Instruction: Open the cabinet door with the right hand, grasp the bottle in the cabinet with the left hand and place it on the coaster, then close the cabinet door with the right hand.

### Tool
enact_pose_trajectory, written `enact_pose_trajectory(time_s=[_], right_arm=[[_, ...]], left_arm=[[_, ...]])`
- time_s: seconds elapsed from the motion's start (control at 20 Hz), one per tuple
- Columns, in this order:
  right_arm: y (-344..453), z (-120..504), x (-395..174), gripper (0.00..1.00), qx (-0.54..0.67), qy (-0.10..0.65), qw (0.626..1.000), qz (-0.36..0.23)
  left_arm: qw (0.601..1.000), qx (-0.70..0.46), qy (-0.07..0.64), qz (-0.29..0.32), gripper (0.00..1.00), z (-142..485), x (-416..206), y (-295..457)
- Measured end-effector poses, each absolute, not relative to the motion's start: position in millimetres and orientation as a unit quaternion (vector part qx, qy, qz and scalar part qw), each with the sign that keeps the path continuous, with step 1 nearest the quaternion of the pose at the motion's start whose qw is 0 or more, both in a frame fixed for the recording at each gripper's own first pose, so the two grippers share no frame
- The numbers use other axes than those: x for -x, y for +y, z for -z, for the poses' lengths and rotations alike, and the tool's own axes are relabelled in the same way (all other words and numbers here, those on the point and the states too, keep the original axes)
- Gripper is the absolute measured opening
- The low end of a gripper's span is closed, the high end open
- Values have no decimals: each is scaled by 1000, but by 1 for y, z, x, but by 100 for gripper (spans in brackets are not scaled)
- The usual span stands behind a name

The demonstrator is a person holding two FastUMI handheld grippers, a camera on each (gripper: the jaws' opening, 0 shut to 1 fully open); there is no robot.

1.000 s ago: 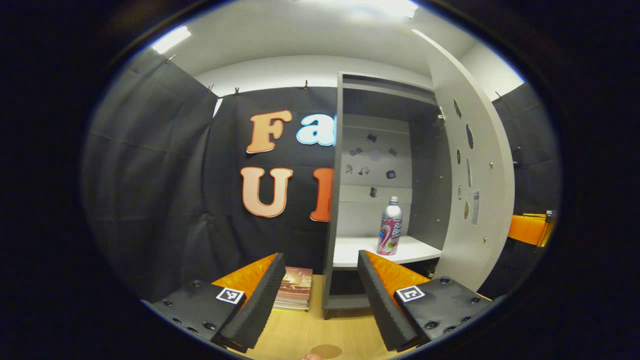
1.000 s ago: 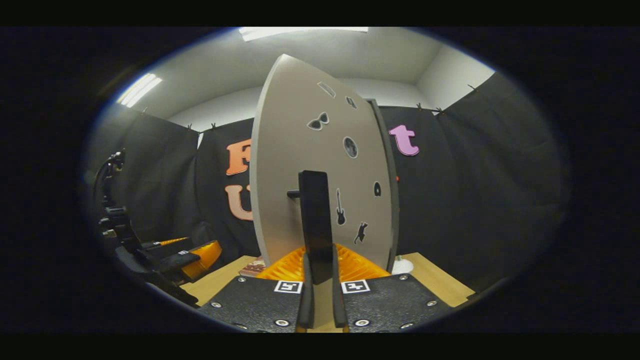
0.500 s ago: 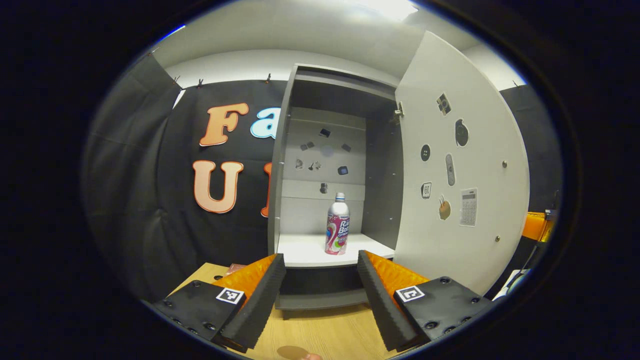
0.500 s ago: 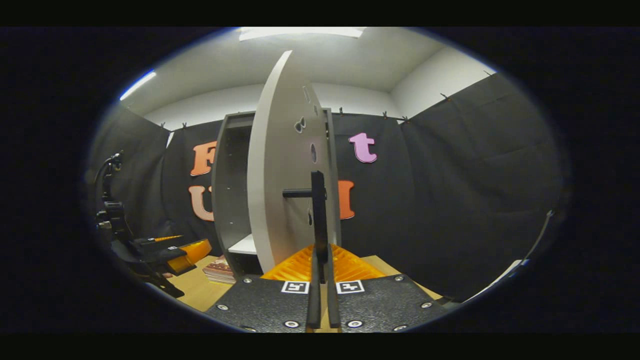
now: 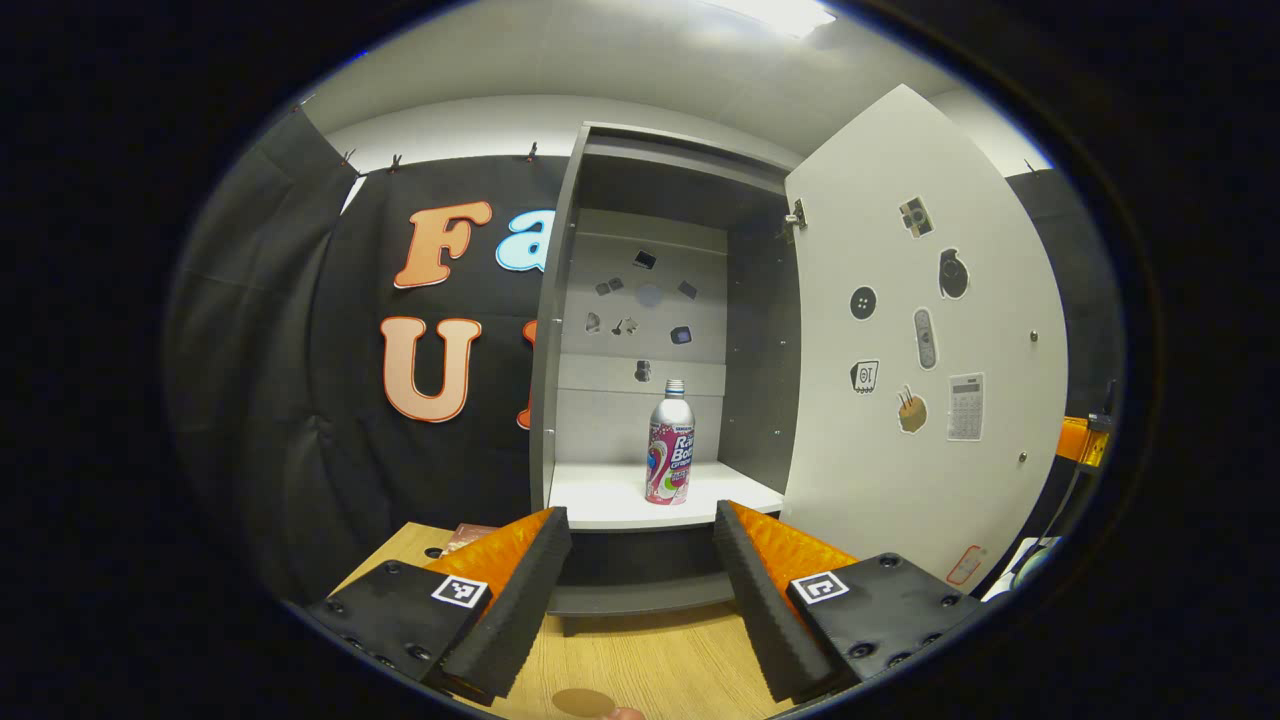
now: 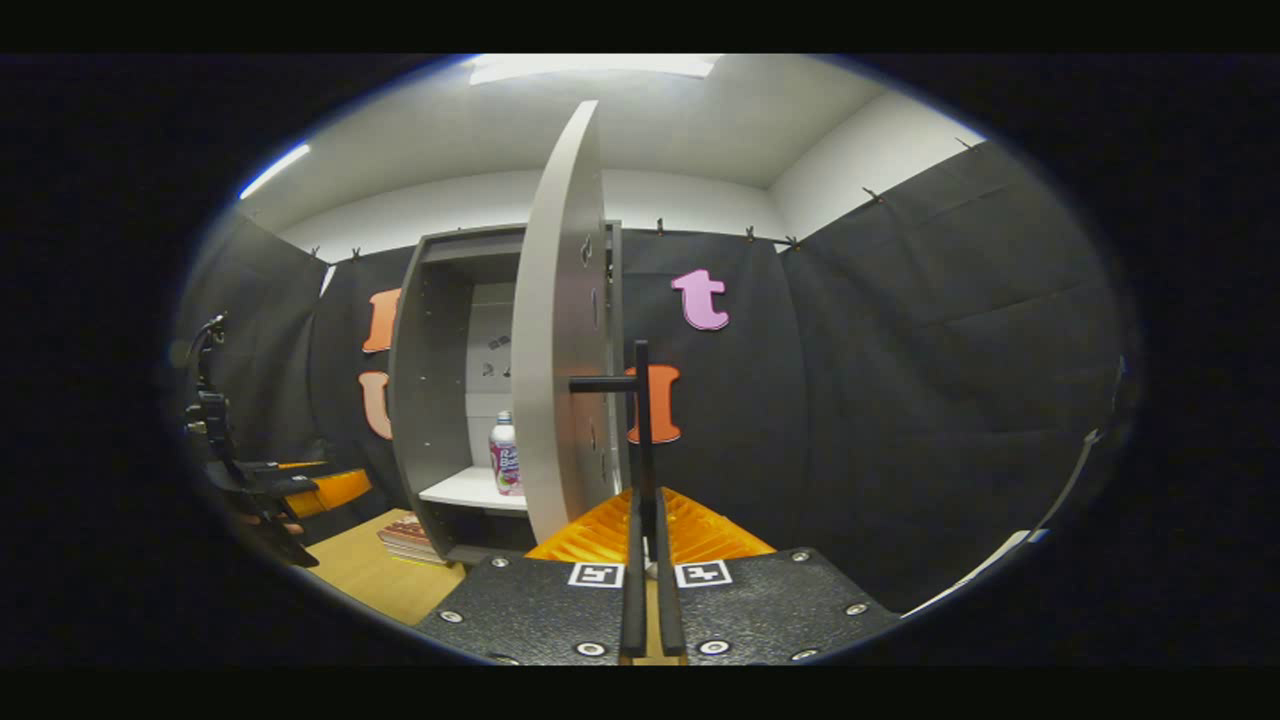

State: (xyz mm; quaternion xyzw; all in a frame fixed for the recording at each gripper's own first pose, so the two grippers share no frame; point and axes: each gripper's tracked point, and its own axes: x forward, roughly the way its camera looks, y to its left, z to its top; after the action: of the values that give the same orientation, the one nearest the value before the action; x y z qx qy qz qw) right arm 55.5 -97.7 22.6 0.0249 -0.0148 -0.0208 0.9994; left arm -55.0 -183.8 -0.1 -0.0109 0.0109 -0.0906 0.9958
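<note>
Cabinet door (image 5: 920, 340): swung wider than half a second ago, now well clear of the opening; right gripper (image 6: 646, 545) clenched on the black door handle (image 6: 640, 420). Bottle (image 5: 671, 443): upright on the white shelf (image 5: 600, 495) inside the cabinet (image 5: 640, 180), now fully exposed. Left gripper (image 5: 640, 575): fingers spread, empty, aimed at the bottle but well short. Coaster (image 5: 583, 702): on the wooden table, below the left gripper. Judgement: opening step essentially done; bottle reach comes next
</note>
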Motion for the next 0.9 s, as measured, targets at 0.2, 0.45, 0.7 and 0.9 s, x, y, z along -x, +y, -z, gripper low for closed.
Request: enact_pose_trajectory(time_s=[0.2, 0.45, 0.7, 0.9], right_arm=[[-105, -21, -55, 3, -36, -9, 999, 11], [-118, -18, -52, 16, -29, -5, 999, 37], [-121, -13, -24, 40, -13, 7, 999, 40], [-105, -18, -8, 60, -14, 11, 1000, 16]], left_arm=[[995, 14, 16, 97, 95, 3, 52, -192], [994, 16, 22, 105, 94, 7, 46, -205], [993, 13, 21, 114, 95, 7, 41, -221], [993, 23, 25, 109, 94, 11, 38, -225]])
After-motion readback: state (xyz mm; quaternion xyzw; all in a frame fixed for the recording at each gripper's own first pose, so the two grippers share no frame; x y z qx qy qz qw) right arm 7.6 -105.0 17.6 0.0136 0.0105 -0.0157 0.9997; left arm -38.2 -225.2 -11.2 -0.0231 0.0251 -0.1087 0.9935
